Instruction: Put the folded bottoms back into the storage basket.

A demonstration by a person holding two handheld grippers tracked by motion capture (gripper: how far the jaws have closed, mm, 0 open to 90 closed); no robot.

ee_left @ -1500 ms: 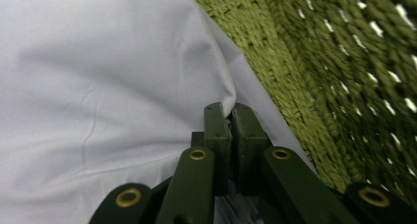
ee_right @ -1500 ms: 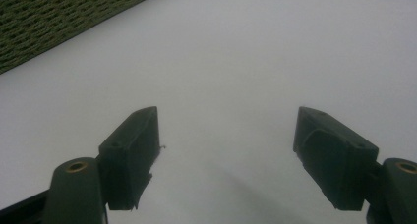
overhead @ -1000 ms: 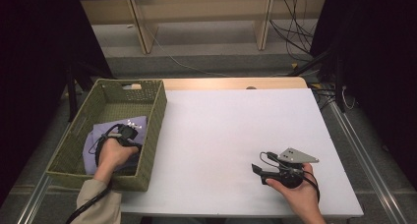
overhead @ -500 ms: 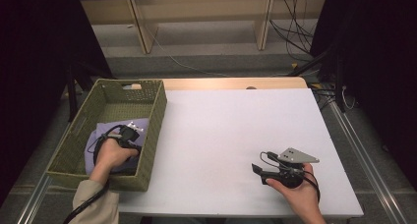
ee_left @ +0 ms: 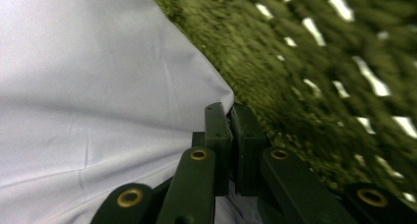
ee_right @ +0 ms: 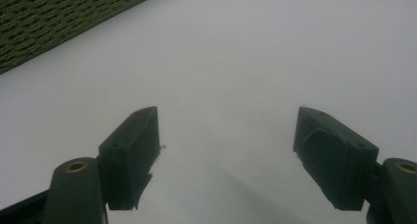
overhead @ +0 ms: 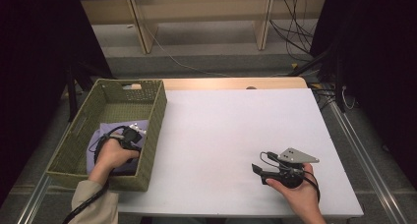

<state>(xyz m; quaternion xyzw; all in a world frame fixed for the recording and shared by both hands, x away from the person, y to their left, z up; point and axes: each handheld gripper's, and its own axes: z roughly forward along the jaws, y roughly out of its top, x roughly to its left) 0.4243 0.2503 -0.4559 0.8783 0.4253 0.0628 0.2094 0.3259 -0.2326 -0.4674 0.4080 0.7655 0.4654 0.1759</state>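
A lavender cloth (overhead: pixel 141 126) lies folded on the floor of a green woven basket (overhead: pixel 158 117) at the table's left. My left gripper (overhead: pixel 132 135) reaches down into that basket and rests on the cloth. In the left gripper view its jaws (ee_left: pixel 228 113) stand pressed together at the corner of the cloth (ee_left: pixel 98 86), a pale sliver of fabric between them, with the basket wall (ee_left: pixel 319 86) close behind. My right gripper (overhead: pixel 256 174) lies low over the white table (overhead: pixel 231 126) at the front right, pointing left, open with nothing between its jaws (ee_right: pixel 226 130).
The basket's outer wall (ee_right: pixel 49 17) shows at the far left of the right gripper view, across bare white tabletop (ee_right: pixel 246 47). Wooden shelving (overhead: pixel 196 17) and loose cables (overhead: pixel 295 22) sit beyond the table's far edge.
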